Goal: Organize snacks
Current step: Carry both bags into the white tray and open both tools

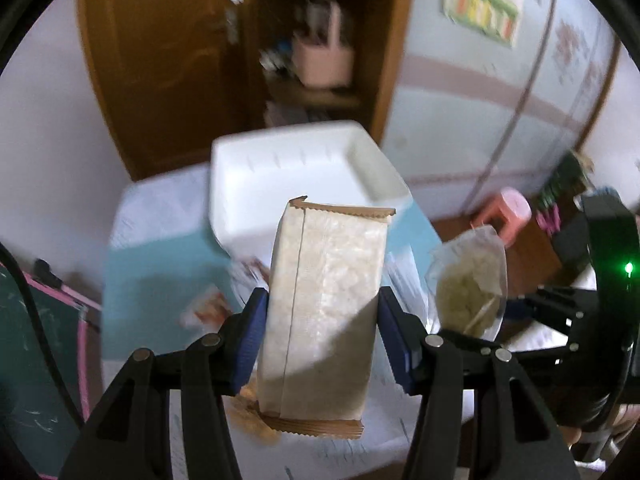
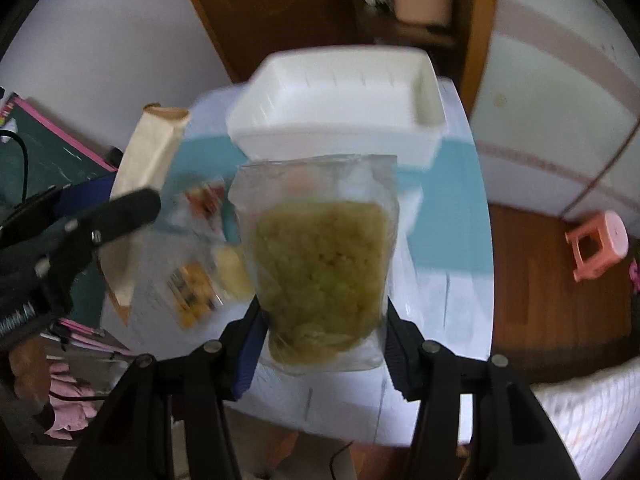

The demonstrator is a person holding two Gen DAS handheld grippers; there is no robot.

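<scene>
White plastic bin [image 1: 304, 184] is seen at upper centre, beyond both loads. Its beige packet [image 1: 324, 312], long axis upright, is clamped by the left gripper [image 1: 320, 340]; a clear bag [image 2: 320, 264] is clamped by the right gripper [image 2: 320, 344].

1. I see a wooden door [image 1: 160, 60] at eleven o'clock in the left wrist view, set in a plain white wall [image 1: 48, 128].
2. Just right of it, at twelve, I make out open wooden shelves [image 1: 320, 40] with a pink holder [image 1: 324, 62] on one, blurred.
3. At two o'clock a pale wall [image 1: 480, 120] carries a pink band and a colourful poster [image 1: 484, 4].
4. I see brown wooden floor [image 2: 540, 300] at three o'clock in the right wrist view, with a pink stool [image 2: 598, 246] on it.
5. A table [image 2: 452, 168] with a blue and white cover fills the centre.
</scene>
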